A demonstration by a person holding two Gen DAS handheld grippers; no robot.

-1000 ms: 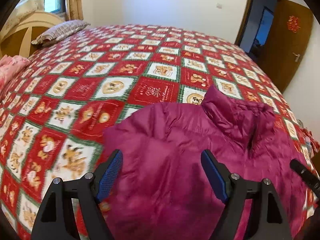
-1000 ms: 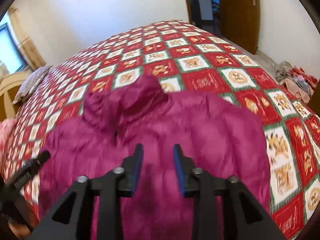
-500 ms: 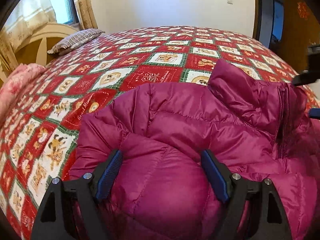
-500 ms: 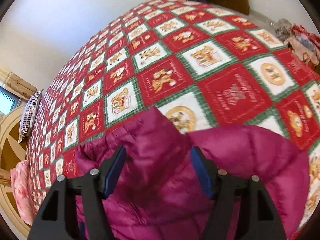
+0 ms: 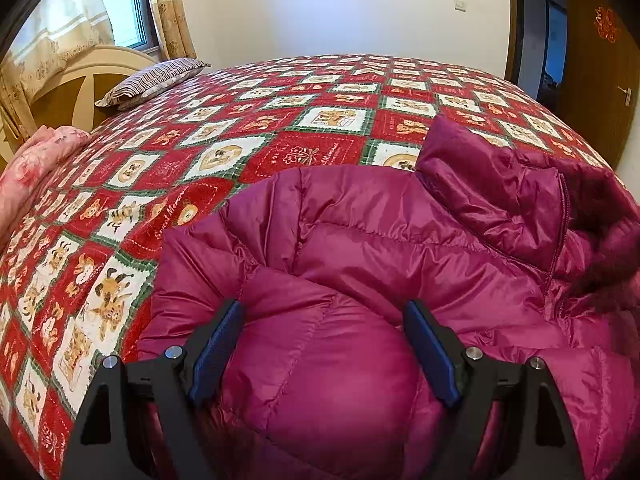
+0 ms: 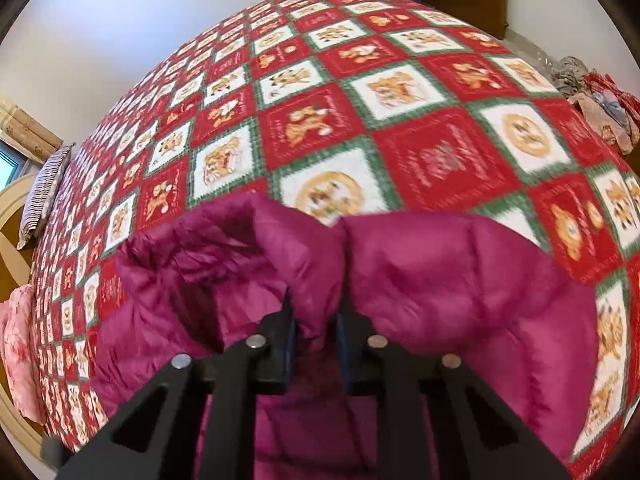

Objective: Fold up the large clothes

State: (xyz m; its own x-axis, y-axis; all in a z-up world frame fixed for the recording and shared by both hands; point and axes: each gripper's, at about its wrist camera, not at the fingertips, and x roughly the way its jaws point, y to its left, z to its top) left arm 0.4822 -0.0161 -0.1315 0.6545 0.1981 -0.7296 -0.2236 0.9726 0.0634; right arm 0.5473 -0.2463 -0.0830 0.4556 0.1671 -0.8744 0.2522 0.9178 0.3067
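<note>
Left wrist: striped pillow (image 5: pixel 152 80), pink bedding (image 5: pixel 36 168) beside jacket (image 5: pixel 360 248).

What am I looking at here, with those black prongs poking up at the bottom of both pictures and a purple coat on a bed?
There is no robot. A person holds a hand-held gripper in each hand, and each one carries a wide-angle camera looking along its two black fingers with blue pads. One picture comes from the left gripper, the other from the right gripper.

A puffy magenta quilted jacket lies on a bed covered with a red, white and green patchwork bedspread. A striped pillow and a pink floral bundle sit near the headboard.

The left jaws stand wide open, with a bulge of the jacket between them. The right jaws have just been closing and now pinch a fold of the jacket near its collar, probably to begin folding it.
</note>
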